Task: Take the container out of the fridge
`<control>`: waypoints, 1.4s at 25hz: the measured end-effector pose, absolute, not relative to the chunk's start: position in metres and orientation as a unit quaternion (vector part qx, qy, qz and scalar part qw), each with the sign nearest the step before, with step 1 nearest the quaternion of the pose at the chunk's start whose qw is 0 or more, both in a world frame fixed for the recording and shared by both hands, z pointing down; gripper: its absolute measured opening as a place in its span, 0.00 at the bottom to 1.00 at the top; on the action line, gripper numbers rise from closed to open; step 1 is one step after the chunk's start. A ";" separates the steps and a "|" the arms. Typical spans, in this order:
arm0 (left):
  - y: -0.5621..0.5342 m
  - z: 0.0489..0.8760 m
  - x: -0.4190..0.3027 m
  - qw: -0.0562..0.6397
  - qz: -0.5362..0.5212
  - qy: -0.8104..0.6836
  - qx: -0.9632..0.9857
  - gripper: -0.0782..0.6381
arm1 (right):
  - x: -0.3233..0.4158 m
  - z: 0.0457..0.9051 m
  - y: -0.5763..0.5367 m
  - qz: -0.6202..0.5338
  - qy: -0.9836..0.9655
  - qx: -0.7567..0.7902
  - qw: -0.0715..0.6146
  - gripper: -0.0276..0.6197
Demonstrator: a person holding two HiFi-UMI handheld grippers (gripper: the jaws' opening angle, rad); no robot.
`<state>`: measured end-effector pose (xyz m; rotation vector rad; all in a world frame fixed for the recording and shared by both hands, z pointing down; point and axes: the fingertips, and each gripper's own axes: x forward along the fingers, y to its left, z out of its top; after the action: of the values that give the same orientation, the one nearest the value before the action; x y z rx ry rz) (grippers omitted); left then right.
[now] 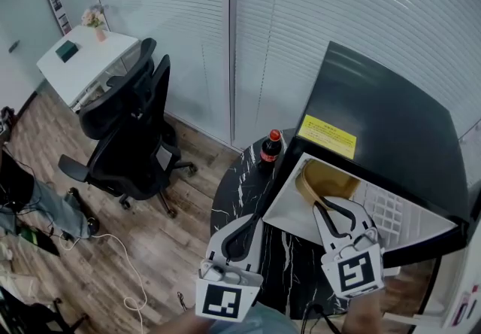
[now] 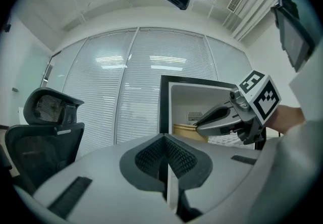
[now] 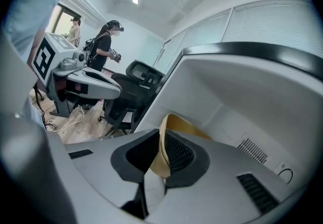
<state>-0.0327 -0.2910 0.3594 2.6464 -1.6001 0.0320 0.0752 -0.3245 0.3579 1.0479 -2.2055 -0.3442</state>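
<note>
1. The container (image 1: 325, 178) sits inside the open fridge (image 1: 391, 114), near its left wall. It is tan and thin-walled, so I judge it light, probably plastic, with a rim that flexes.
2. My right gripper (image 1: 323, 208) is narrowed onto that rim, with the wall pinched between the pads. My left gripper (image 1: 255, 221) hangs outside the fridge, jaws together on nothing.
3. A one-sided rim hold may let the container tilt or slip, so I'd keep it level and draw it out slowly.
4. A cola bottle (image 1: 270, 147) stands on the dark bench (image 1: 233, 204) just beside the fridge's left corner, close to the exit path. The office chair (image 1: 128, 137) is well apart.
</note>
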 end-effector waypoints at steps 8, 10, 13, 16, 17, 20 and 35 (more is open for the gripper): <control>-0.268 0.348 -0.029 0.009 0.007 -0.522 0.853 0.13 | 0.074 0.339 -0.297 -0.146 -0.852 0.400 0.304 0.12; -0.261 0.345 -0.028 0.003 0.007 -0.523 0.852 0.13 | 0.074 0.335 -0.289 -0.149 -0.855 0.398 0.298 0.12; -0.250 0.340 -0.024 -0.002 0.003 -0.526 0.851 0.13 | 0.075 0.329 -0.275 -0.153 -0.859 0.393 0.291 0.12; -0.237 0.335 -0.022 -0.004 0.003 -0.528 0.849 0.13 | 0.074 0.323 -0.260 -0.156 -0.863 0.387 0.286 0.12; -0.232 0.334 -0.021 -0.005 0.003 -0.529 0.849 0.13 | 0.073 0.321 -0.255 -0.158 -0.865 0.385 0.282 0.12; -0.217 0.331 -0.020 -0.010 0.004 -0.535 0.845 0.13 | 0.073 0.317 -0.240 -0.164 -0.870 0.378 0.270 0.12; -0.186 0.328 -0.068 -0.006 0.001 -0.529 0.849 0.13 | 0.042 0.314 -0.185 -0.149 -0.863 0.410 0.254 0.12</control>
<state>-0.0681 -0.1860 0.3275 2.6765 -1.6678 0.0021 0.0418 -0.1853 0.3143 1.1132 -2.3448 -0.4061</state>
